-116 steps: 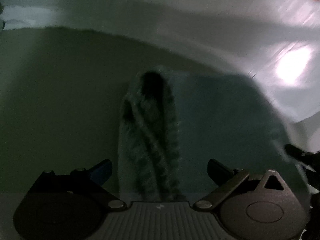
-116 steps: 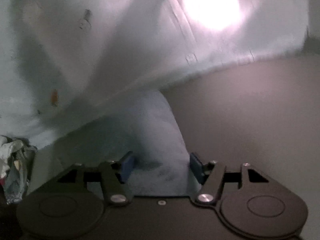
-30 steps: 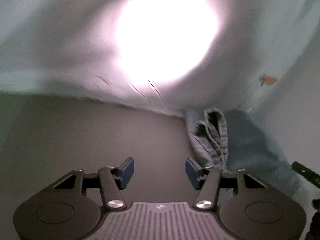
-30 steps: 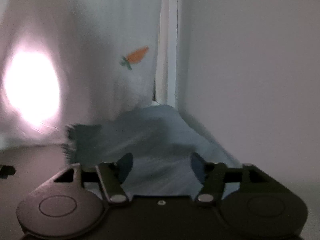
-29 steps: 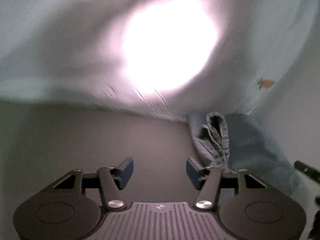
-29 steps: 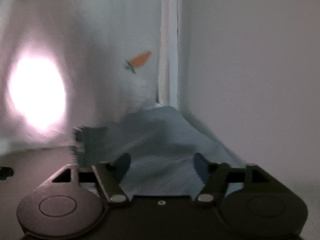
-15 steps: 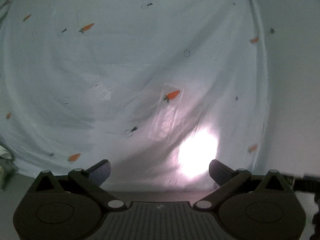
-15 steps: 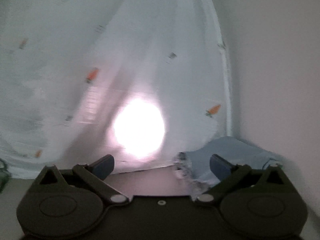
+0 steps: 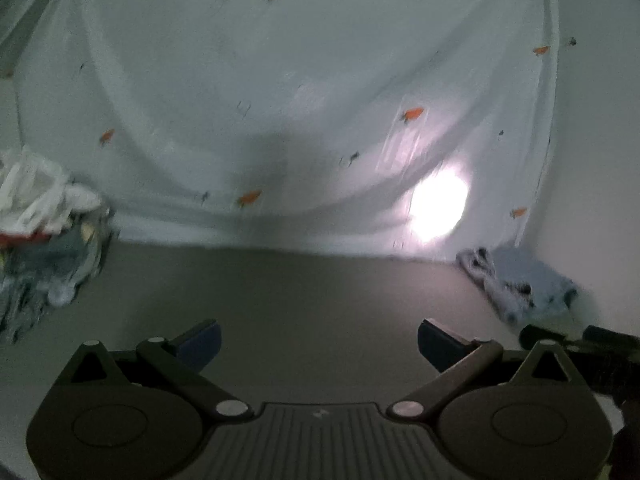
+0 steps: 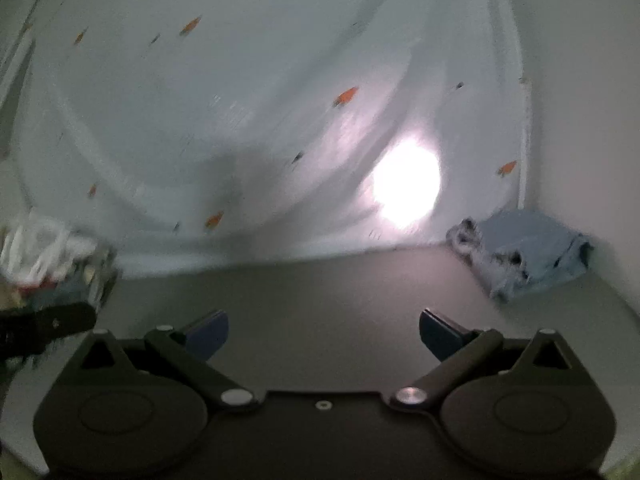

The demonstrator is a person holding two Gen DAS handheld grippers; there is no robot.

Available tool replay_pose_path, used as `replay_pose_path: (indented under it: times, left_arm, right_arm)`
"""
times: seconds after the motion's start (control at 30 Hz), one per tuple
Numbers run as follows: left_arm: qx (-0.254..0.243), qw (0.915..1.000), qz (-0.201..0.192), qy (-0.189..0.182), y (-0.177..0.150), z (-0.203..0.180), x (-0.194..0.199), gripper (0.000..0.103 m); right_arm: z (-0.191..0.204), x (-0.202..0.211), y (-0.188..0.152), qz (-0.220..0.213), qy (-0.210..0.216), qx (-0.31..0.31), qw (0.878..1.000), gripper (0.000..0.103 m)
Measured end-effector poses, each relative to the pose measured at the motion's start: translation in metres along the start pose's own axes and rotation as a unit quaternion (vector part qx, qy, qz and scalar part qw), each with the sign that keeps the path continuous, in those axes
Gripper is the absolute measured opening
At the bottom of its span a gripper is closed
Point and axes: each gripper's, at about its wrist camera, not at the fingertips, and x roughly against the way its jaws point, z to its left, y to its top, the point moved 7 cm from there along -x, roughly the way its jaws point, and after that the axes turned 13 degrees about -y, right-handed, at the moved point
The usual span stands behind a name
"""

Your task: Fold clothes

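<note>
A folded light-blue garment with a frayed edge lies on the table at the far right, against the wall; it also shows in the right wrist view. A heap of unfolded clothes sits at the far left, and shows blurred in the right wrist view. My left gripper is open and empty above the bare tabletop. My right gripper is open and empty too, well back from the blue garment.
A white sheet with small orange carrots hangs behind the table, with a bright light spot shining through. A white wall bounds the right side. The grey tabletop spreads between the two clothes piles.
Both grippers let go of the blue garment, opened wide and pulled back from it. The clothes heap at the left has come into view.
</note>
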Motion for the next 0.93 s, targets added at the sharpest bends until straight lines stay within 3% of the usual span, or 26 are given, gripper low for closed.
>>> replay_pose_path:
  times: [0.2,0.3,0.57,0.93]
  left_arm:
    - [0.017,0.9987,0.044,0.021,-0.038,0.030,0.040,0.103]
    - [0.017,0.9978,0.061,0.019,-0.050,0.040,0.046,0.103]
    - [0.015,0.9971,0.072,0.018,-0.056,0.054,0.054,0.103]
    - [0.007,0.9975,0.068,0.020,-0.057,0.045,0.056,0.103]
  right_arm:
    - [0.024,0.034,-0.043,0.076,0.008,-0.030,0.997,0.103]
    - [0.034,0.047,-0.061,0.092,0.001,-0.006,0.996,0.103]
    - [0.057,0.068,-0.066,0.090,-0.005,0.028,0.996,0.103]
    - [0.064,0.066,-0.062,0.078,-0.015,0.048,0.996,0.103]
